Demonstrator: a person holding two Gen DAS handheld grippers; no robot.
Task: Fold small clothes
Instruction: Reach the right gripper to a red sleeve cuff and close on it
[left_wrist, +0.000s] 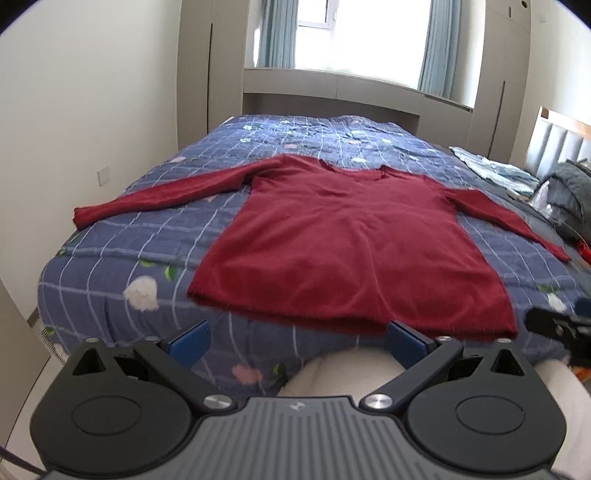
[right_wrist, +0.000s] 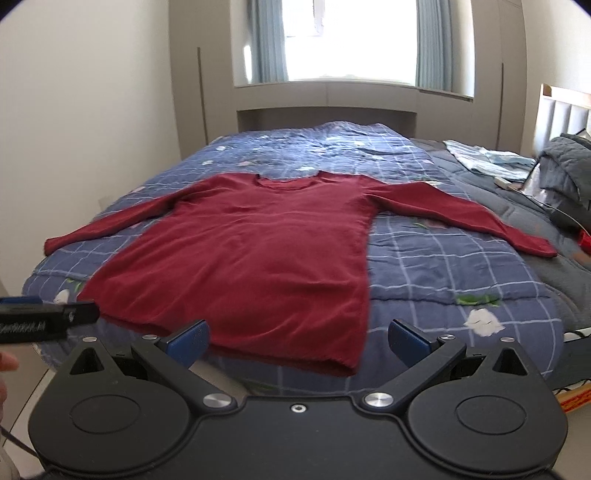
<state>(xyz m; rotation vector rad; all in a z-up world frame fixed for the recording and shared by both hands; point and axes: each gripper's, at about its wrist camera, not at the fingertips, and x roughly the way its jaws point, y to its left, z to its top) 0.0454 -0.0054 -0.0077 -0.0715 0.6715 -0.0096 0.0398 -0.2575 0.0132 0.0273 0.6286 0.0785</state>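
While the sweater (left_wrist: 351, 236) lies flat at the bed's (left_wrist: 122, 236) near edge, sleeves out, the left tool (left_wrist: 297, 341) hovers spread and empty before its hem; folding looks unstarted. From the right, the right tool (right_wrist: 297, 341) is likewise spread, short of the hem. Next probably: pinch a sleeve. Grey bedding (right_wrist: 565, 162) crowds the right edge.

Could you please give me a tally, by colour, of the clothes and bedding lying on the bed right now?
Red: 1, the sweater, spread flat with both sleeves out.
Blue checked: 1, the quilt under it.
Light blue: 1, the crumpled cloth near the headboard.
Dark grey: 1, the bundled blanket at the right edge.
Total: 4.
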